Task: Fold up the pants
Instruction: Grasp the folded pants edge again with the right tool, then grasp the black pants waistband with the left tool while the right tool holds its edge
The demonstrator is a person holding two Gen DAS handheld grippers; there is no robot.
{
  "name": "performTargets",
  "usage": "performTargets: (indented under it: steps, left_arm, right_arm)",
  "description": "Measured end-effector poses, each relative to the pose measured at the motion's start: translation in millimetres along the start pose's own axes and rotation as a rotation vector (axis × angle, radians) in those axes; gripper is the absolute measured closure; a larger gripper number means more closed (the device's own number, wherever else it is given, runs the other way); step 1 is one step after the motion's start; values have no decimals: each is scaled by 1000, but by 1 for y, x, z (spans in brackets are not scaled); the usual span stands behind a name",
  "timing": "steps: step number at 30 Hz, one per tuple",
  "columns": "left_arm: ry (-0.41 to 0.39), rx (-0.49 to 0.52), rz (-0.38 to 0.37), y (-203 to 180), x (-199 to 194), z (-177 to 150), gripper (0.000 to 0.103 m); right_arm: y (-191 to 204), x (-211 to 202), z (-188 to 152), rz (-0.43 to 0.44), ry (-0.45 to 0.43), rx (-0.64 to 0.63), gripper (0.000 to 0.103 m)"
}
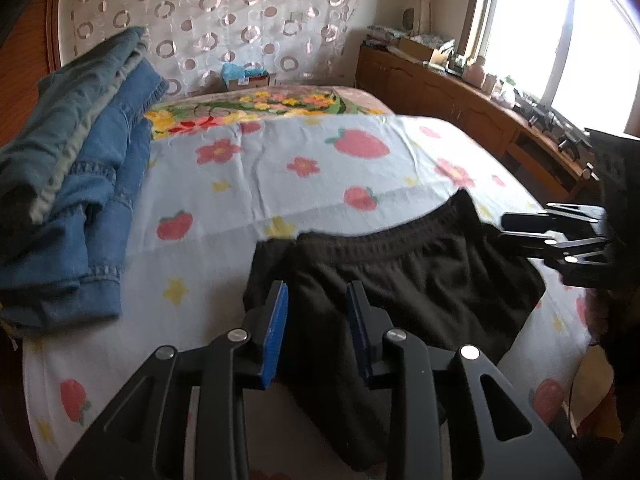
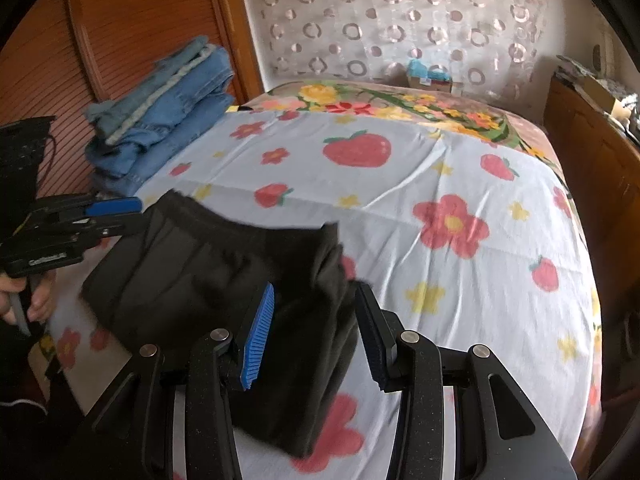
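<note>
Left tool (image 1: 316,300) spread, empty, over the folded black pants (image 1: 400,280). Right tool (image 2: 316,300) spread; cloth lies between its pads, apparently unpinched. Pants compact on the bed (image 2: 460,280). Folding looks nearly finished. Jeans pile (image 1: 80,184) beyond, left.

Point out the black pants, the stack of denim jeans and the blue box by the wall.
black pants (image 1: 400,280), left wrist view, front panel.
stack of denim jeans (image 2: 168,120), right wrist view, middle fold.
blue box (image 1: 244,74), left wrist view, blue top.
</note>
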State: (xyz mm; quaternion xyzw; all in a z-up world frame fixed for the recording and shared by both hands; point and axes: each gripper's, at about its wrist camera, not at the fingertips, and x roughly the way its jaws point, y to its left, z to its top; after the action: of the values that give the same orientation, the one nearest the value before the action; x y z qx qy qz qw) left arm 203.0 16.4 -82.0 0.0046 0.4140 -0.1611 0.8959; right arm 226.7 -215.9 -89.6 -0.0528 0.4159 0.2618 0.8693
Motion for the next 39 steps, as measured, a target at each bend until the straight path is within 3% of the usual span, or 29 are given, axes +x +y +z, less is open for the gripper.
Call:
performTargets:
  steps: [4,11,12,16,18,27,29,32,34,39]
  left_arm:
    - [33,3,23,-1,11,-8,74]
    - [18,14,52,-4,12,-13,63]
    - [15,10,55,-4,12,-13,60]
    - [12,-15,51,1,13,-15,56]
    - [13,-14,52,1,12,-15,55]
    - [13,-12,52,1,12,-15,54]
    - [13,-14,51,1,12,-15,54]
    - [14,-12,52,1,13,-15,53]
    - [14,-11,52,1,13,-15,53]
    - [14,-12,52,0,13,-15,52]
  right_arm:
    - [3,-7,-15,0,22,6,61]
    - [1,-15,-32,5,43,33,61]
    - [2,-16,-35,9,45,32,63]
    - [7,-17,-40,39,60,27,91]
    - [10,-17,-42,33,63,13,98]
    - [7,-21,-46,13,66,17,101]
    - [8,-22,-44,10,61,19,96]
    - [6,-24,-40,-6,47,28,77]
    - [3,-26,-35,-25,27,42,48]
    - [-4,-17,-23,-39,17,55,45]
